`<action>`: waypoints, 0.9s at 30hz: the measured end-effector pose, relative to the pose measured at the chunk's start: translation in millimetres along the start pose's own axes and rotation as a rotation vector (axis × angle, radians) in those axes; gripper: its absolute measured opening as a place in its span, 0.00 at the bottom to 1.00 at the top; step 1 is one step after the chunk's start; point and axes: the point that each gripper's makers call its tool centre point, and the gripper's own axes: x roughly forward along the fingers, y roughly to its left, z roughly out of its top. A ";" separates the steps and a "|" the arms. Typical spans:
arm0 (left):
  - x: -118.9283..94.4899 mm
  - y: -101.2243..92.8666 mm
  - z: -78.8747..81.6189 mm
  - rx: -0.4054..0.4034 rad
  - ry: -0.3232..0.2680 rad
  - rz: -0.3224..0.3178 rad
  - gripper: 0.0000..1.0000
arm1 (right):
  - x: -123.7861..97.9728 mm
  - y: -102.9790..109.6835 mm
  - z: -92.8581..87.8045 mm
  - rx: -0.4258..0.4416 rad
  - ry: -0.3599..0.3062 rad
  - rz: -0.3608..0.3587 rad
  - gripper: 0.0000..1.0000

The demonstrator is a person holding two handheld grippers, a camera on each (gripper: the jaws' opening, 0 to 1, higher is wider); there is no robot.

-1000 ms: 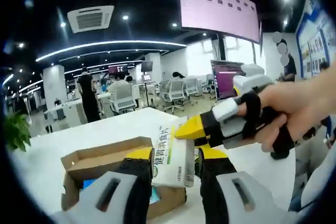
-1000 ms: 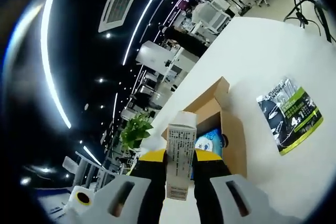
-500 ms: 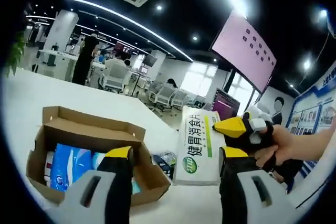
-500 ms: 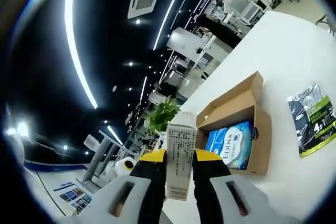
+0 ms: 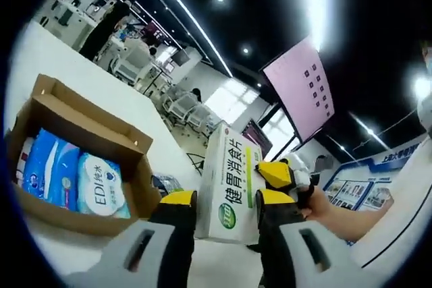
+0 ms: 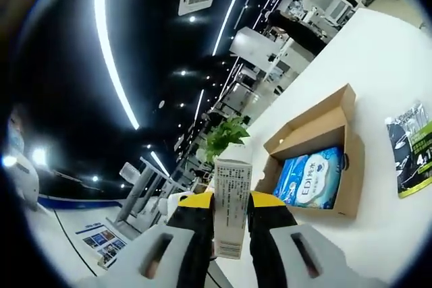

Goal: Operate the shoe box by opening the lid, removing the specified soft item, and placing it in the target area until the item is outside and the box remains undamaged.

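An open-plan office with ceiling light strips lies behind a white table (image 6: 378, 52).

In the right gripper view the right gripper (image 6: 229, 202) has its jaws closed on the narrow edges of a white carton (image 6: 231, 200), which stands upright between the yellow tips. At 3 o'clock from it the open brown box (image 6: 351, 166) rests on the table with blue soft packs (image 6: 312, 181) lying inside; further toward 3 o'clock a green sachet (image 6: 413, 160) lies flat on the table, apart from the box.

In the left gripper view the left gripper (image 5: 224, 207) has the same carton (image 5: 228, 181) between its jaws, but whether they press it or merely flank it cannot be told. The right gripper (image 5: 278, 183) comes in at 3 o'clock, on the carton's far edge, with a hand (image 5: 322, 204) behind it. The box (image 5: 81, 126) sits at 9 o'clock, packs (image 5: 74, 177) showing.

The carton looks light and thin-walled, stiff on its edges and easy to dent on the broad faces, so a hold across the narrow edges suits it. The packs look soft and slick; a pinch at a sealed end seems safest, keeping clear of the box walls.
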 end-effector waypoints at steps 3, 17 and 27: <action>-1.0 -3.9 -3.7 -0.049 0.005 -0.007 0.29 | -2.7 -1.6 1.7 0.024 -0.021 0.004 0.15; -0.3 -26.3 -14.9 -0.133 -0.079 -0.016 0.17 | -9.2 -8.9 14.3 0.018 -0.142 -0.022 0.19; -4.4 -27.7 -11.4 -0.179 -0.127 -0.028 0.17 | -14.8 -7.7 3.7 0.050 -0.169 -0.008 0.22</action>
